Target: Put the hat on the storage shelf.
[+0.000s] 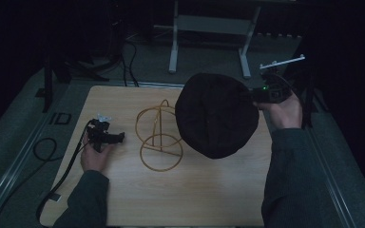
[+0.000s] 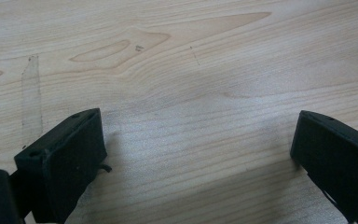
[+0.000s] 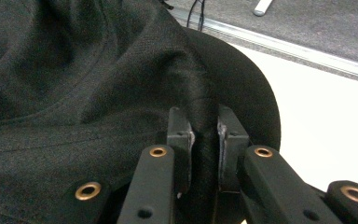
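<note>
The right hand-held gripper [image 1: 254,96] is pinching just a small fold of the round black cloth hat [image 1: 216,114], so the hat may be slipping out and dropping, I think. The hat is hanging in the air above the light wooden tabletop [image 1: 209,190], right beside the gold wire stand [image 1: 160,137]. The left hand-held gripper [image 1: 116,137] is resting spread wide, pinching nothing.
</note>
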Demonstrator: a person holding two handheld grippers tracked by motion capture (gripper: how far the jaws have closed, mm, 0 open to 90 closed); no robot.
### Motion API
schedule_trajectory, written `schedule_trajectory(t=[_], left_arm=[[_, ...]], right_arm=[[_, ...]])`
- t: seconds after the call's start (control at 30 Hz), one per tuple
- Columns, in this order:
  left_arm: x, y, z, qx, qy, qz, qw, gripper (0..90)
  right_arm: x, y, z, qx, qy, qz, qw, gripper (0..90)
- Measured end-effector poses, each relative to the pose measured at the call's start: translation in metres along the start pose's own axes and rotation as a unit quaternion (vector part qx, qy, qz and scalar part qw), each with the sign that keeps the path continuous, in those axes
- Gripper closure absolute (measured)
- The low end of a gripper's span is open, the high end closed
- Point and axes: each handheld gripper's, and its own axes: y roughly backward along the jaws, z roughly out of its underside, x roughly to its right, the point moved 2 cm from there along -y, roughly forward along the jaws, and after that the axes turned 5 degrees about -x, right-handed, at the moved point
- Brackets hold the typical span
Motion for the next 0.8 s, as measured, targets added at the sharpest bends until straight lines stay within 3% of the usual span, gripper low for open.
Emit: schedule_trajectory(t=[0.8], left_arm=[[0.000,0.000,0.000,0.001,0.001,0.000,1.0000,2.9]], right_arm=[[-0.022,-0.001,-0.023,-0.004,0.018,-0.004,0.9998,79.6]])
